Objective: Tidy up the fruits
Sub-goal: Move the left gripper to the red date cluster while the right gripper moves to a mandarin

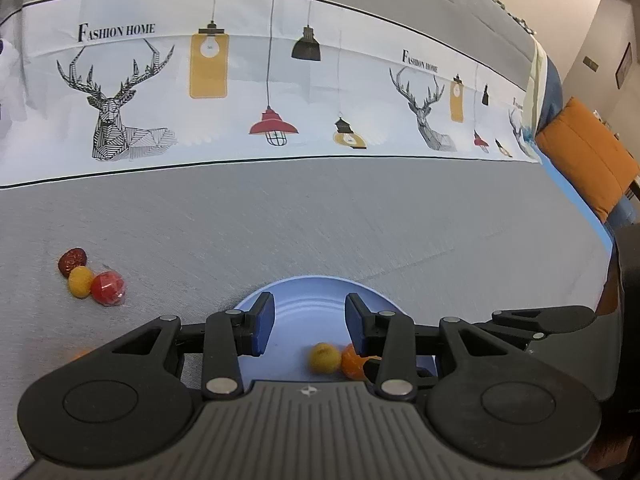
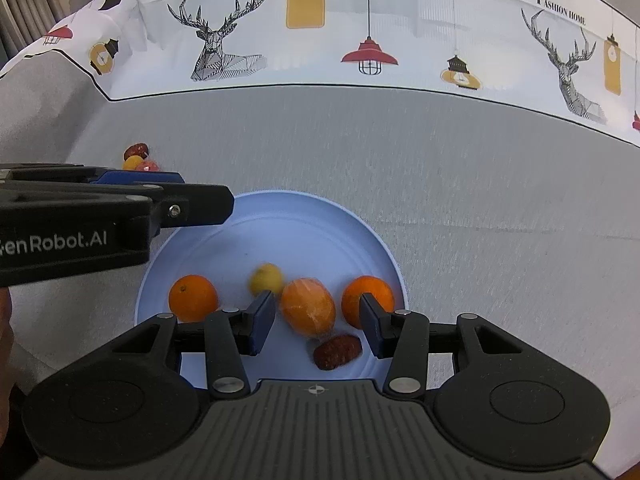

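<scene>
Both your left gripper (image 1: 310,328) and right gripper (image 2: 316,320) hang wide open, empty, over the blue plate (image 2: 320,216). Three loose fruits (image 1: 90,278) sit far left on the cloth. Risk: the plate's blurred yellow fruit (image 2: 266,278) may roll; clustered ones scatter if nudged.

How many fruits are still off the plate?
3, clustered on the cloth left of the plate: a dark red one, a yellow one, a wrapped red one. The grippers may hide more.

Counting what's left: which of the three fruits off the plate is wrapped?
The red one, nearest the plate; clear wrapping shines around it, while its yellow and dark red neighbours look bare.
</scene>
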